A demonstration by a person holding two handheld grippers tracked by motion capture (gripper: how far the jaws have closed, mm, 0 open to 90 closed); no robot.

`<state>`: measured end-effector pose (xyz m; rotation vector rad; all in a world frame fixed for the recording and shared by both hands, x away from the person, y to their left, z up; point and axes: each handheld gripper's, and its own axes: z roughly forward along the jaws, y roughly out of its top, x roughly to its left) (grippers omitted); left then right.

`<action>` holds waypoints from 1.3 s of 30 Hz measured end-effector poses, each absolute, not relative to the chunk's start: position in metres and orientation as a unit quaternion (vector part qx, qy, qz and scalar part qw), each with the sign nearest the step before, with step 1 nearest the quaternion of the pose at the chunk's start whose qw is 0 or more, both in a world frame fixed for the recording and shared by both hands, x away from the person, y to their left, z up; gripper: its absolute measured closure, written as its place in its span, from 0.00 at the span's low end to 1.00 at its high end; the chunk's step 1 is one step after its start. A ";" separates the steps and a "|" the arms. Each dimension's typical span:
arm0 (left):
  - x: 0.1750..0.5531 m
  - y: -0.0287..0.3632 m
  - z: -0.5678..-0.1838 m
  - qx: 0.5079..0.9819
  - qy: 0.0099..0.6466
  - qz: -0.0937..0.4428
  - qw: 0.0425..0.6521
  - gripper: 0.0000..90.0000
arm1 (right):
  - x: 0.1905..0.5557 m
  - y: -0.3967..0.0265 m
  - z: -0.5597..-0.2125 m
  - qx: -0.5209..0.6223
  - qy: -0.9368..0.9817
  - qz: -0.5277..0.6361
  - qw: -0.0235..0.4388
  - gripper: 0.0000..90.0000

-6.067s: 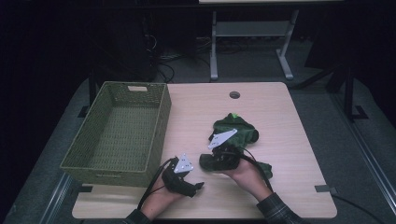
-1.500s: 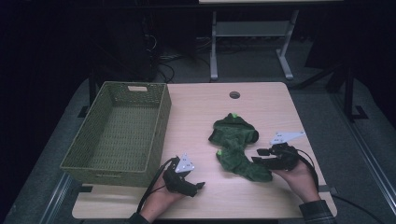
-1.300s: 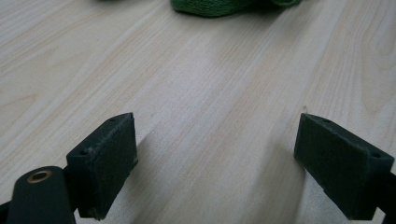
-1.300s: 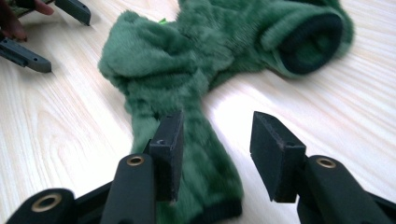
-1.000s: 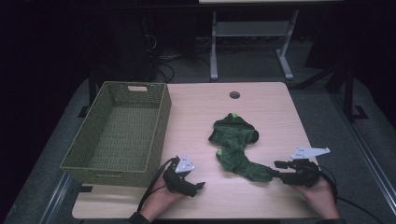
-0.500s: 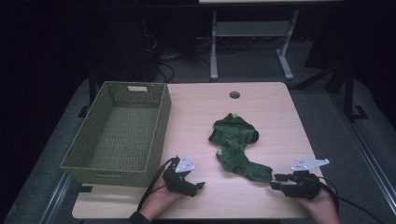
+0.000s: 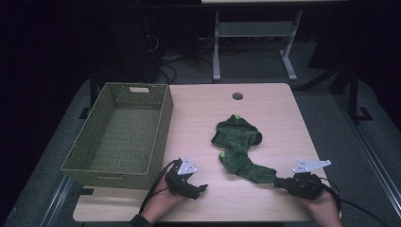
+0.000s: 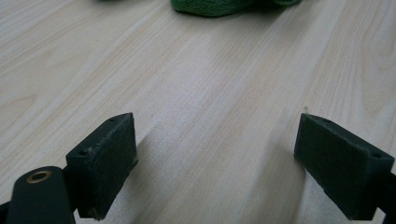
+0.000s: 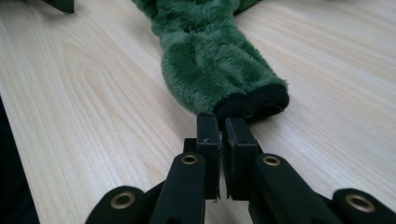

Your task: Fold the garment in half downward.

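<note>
We see a green plush garment (image 7: 239, 150) lying crumpled on the light wooden table (image 7: 203, 118), right of the table's middle, with one fuzzy sleeve stretched toward the near right corner. That sleeve ends in a dark ribbed cuff (image 9: 254, 103). The right gripper (image 7: 280, 181) lies low at the sleeve's end, in a hand (image 7: 326, 208) that comes in from the bottom edge. In the right gripper view its jaws have just been closing and now stand nearly together, with only a thin slit between the pads (image 9: 208, 133); their tips sit right at the lower edge of the cuff, and they appear to pinch a bit of its dark rim, though we cannot see how much cloth lies between them. The left gripper (image 7: 202, 188) rests on the table near the front edge, just beside the near right corner of a woven olive basket (image 7: 75, 163) that stands on the table's left side, well apart from the garment. In the left gripper view its jaws stand wide apart over bare wood, with nothing between them, and an edge of the green plush lies farther off at the top. A small round hole (image 7: 237, 96) sits in the tabletop near the far edge.
</note>
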<state>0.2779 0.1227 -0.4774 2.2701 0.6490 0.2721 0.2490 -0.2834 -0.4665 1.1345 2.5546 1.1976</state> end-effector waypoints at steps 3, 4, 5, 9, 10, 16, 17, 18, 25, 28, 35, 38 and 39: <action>0.278 0.123 -0.477 0.886 0.253 0.106 0.373 0.14 | 0.249 -0.288 -0.463 0.374 0.838 0.392 0.059 0.96; 0.278 0.123 -0.477 0.886 0.253 0.106 0.373 0.14 | 0.249 -0.290 -0.462 0.374 0.838 0.391 0.064 0.96; 0.278 0.123 -0.477 0.886 0.253 0.106 0.373 0.14 | 0.250 -0.291 -0.461 0.374 0.838 0.392 0.067 0.96; 0.278 0.123 -0.477 0.886 0.253 0.107 0.373 0.14 | 0.254 -0.294 -0.454 0.367 0.836 0.400 0.081 0.96; 0.278 0.123 -0.477 0.886 0.253 0.107 0.373 0.14 | 0.255 -0.294 -0.452 0.364 0.836 0.402 0.085 0.96; 0.278 0.123 -0.477 0.886 0.253 0.106 0.373 0.14 | 0.265 -0.287 -0.440 0.341 0.839 0.412 0.099 0.97; 0.278 0.123 -0.477 0.886 0.253 0.106 0.373 0.14 | 0.266 -0.286 -0.438 0.337 0.838 0.417 0.100 0.97; 0.278 0.123 -0.477 0.886 0.253 0.106 0.373 0.14 | 0.267 -0.285 -0.436 0.333 0.838 0.420 0.101 0.97; 0.278 0.123 -0.477 0.886 0.253 0.106 0.373 0.14 | 0.277 -0.271 -0.427 0.300 0.844 0.433 0.096 0.96; 0.278 0.123 -0.477 0.886 0.253 0.106 0.373 0.14 | 0.279 -0.266 -0.423 0.287 0.848 0.435 0.094 0.96; 0.278 0.122 -0.478 0.885 0.255 0.106 0.375 0.14 | 0.285 -0.253 -0.414 0.258 0.854 0.444 0.090 0.96; 0.278 0.122 -0.478 0.885 0.255 0.106 0.375 0.14 | 0.286 -0.248 -0.410 0.244 0.856 0.448 0.086 0.96; 0.278 0.122 -0.478 0.885 0.255 0.106 0.375 0.14 | 0.287 -0.246 -0.409 0.239 0.857 0.448 0.084 0.96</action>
